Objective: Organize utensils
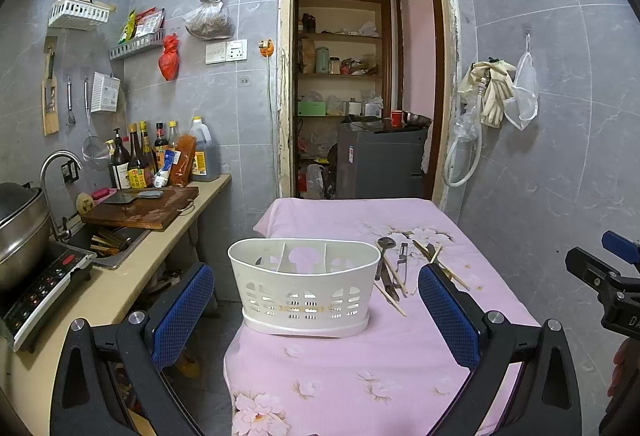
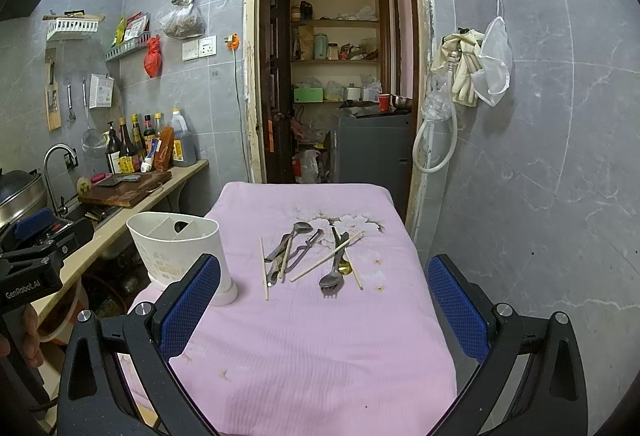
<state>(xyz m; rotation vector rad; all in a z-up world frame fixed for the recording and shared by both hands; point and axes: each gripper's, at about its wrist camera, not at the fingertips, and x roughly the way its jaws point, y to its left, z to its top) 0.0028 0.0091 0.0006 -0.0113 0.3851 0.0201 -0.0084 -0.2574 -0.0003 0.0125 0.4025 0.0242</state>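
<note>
Caddy: white slotted plastic holder [image 1: 304, 286], frame centre, on pink floral cloth [image 1: 360, 364].
Utensils: metal spoons, fork, wooden chopsticks [image 2: 312, 260] — heaped mid-frame.
Left gripper [image 1: 316, 310]: fingers spread, empty.
Right gripper [image 2: 324, 310]: spread — empty.

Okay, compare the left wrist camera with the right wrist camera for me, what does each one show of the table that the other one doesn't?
Only the left wrist view shows the white caddy head-on, with its slotted front wall and three compartments, between the open left gripper.

Only the right wrist view shows the utensil pile whole: the fork, a gold spoon and the loose chopsticks, ahead of the open right gripper.

Both show the pink floral cloth, the caddy standing left of the utensils, and the doorway behind.
</note>
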